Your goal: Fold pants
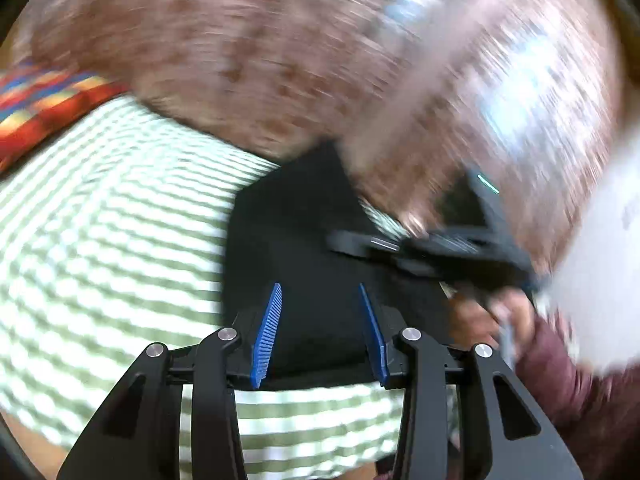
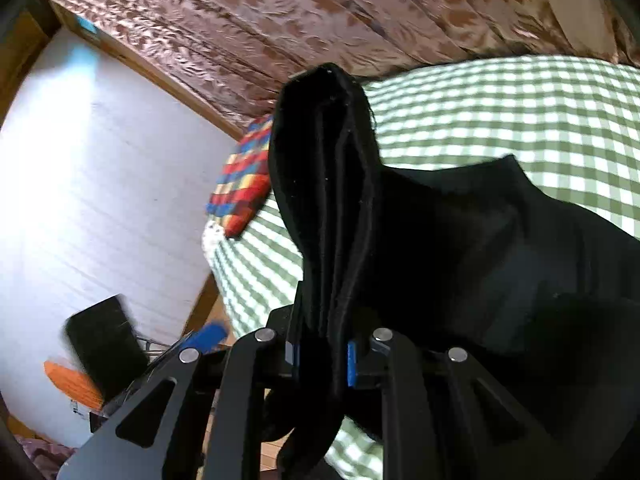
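1. Roughly mid-task: black pants [image 2: 460, 240] are bunched, not flat, partly draped on the green-checked bed [image 2: 500, 100].
2. Right gripper [image 2: 322, 360] is clamped on a thick layered edge of the pants, lifted above the bed.
3. Left gripper [image 1: 320, 332] is spread wide, holding nothing, hovering over black fabric; view is motion-blurred.
4. Remaining, by my read: lay it down, square the fold, flatten.
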### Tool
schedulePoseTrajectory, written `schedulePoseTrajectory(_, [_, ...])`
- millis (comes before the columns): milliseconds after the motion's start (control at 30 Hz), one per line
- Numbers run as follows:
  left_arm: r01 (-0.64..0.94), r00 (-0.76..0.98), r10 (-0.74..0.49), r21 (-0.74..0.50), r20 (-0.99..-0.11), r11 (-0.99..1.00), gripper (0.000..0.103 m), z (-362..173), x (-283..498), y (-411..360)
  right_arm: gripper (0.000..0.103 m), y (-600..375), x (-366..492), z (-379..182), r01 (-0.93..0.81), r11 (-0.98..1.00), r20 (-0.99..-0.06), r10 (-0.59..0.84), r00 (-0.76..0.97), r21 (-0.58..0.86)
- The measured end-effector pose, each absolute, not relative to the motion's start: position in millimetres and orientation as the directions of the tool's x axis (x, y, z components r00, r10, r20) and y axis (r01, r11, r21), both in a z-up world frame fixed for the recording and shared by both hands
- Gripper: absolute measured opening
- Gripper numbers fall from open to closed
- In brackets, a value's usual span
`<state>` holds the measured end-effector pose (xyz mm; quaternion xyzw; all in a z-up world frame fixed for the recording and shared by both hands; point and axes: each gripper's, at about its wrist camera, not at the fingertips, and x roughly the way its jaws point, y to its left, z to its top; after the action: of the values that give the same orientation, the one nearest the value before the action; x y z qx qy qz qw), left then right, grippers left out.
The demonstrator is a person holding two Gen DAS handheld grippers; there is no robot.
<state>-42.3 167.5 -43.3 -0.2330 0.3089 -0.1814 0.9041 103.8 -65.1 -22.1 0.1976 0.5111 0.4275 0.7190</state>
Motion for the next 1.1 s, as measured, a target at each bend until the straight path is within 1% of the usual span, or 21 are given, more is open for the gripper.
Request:
schedulePoseTrajectory(67, [0.108, 0.770, -0.433, -0.573, -0.469, 0.812, 0.039, -49.6, -40.8, 192.2, 0.014, -62.1, 97.9, -9.1, -0.429, 0.540, -0.550, 0.827, 0.113, 0.724])
schedulePoseTrajectory(167, [0.031, 0.765, -0.428, -0.635, -0.481, 0.771, 0.039, -64.4, -33.1, 209.6, 0.014, -64.4, 88.0, 14.0, -0.449, 0.508, -0.513, 0.850, 0.121, 0.735])
schedulePoseTrajectory(267, [0.002, 0.746, -0.426, -0.638, -0.512, 0.770, 0.039, -74.9, -23.5, 206.6, 0.013, -71.3, 80.3, 34.2, -0.472, 0.481, -0.478, 0.868, 0.136, 0.739])
schedulePoseTrajectory(367, [0.023, 0.711, -0.468, -0.648, -0.524, 0.761, 0.039, -80.6, -8.6, 189.3, 0.013, -89.0, 74.2, 50.1, -0.472, 0.468, -0.450, 0.879, 0.160, 0.747])
schedulePoseTrajectory(500, [0.088, 0.672, -0.530, -0.655, -0.517, 0.751, 0.039, -80.8, 13.1, 159.2, 0.013, -132.5, 67.3, 60.9, -0.447, 0.484, -0.432, 0.875, 0.220, 0.752])
schedulePoseTrajectory(567, [0.128, 0.647, -0.567, -0.660, -0.510, 0.740, 0.047, -80.7, 22.3, 140.6, 0.013, -158.8, 62.9, 63.6, -0.433, 0.505, -0.433, 0.863, 0.260, 0.747])
schedulePoseTrajectory(600, [0.149, 0.635, -0.587, -0.666, -0.502, 0.731, 0.048, -80.0, 25.8, 132.0, 0.013, -174.3, 60.8, 63.9, -0.421, 0.521, -0.437, 0.853, 0.285, 0.742])
schedulePoseTrajectory(700, [0.226, 0.582, -0.647, -0.666, -0.493, 0.711, 0.048, -77.5, 36.8, 100.4, 0.013, -217.4, 55.2, 60.2, -0.386, 0.581, -0.470, 0.811, 0.349, 0.717])
schedulePoseTrajectory(800, [0.301, 0.509, -0.699, -0.657, -0.502, 0.691, 0.048, -78.2, 42.2, 69.2, 0.013, -261.6, 53.8, 41.0, -0.310, 0.671, -0.540, 0.733, 0.413, 0.674])
schedulePoseTrajectory(933, [0.398, 0.365, -0.763, -0.652, -0.533, 0.645, 0.048, -84.9, 44.1, 23.9, 0.013, -320.7, 53.9, -14.1, -0.125, 0.778, -0.662, 0.596, 0.455, 0.615])
schedulePoseTrajectory(1000, [0.429, 0.316, -0.766, -0.636, -0.560, 0.642, 0.048, -90.7, 41.0, 7.1, 0.014, -340.0, 53.8, -42.8, -0.056, 0.799, -0.704, 0.558, 0.440, 0.598])
schedulePoseTrajectory(1033, [0.452, 0.283, -0.763, -0.621, -0.581, 0.641, 0.048, -94.5, 38.9, -4.9, 0.015, -346.2, 53.3, -54.7, -0.028, 0.801, -0.715, 0.549, 0.432, 0.598])
schedulePoseTrajectory(1067, [0.464, 0.274, -0.758, -0.609, -0.592, 0.643, 0.048, -96.3, 36.7, -10.7, 0.019, -354.2, 51.0, -71.9, 0.019, 0.796, -0.724, 0.540, 0.429, 0.605])
schedulePoseTrajectory(1100, [0.476, 0.270, -0.750, -0.594, -0.604, 0.649, 0.048, -97.1, 35.5, -16.7, 0.022, -360.8, 49.3, -79.6, 0.042, 0.778, -0.711, 0.549, 0.439, 0.627])
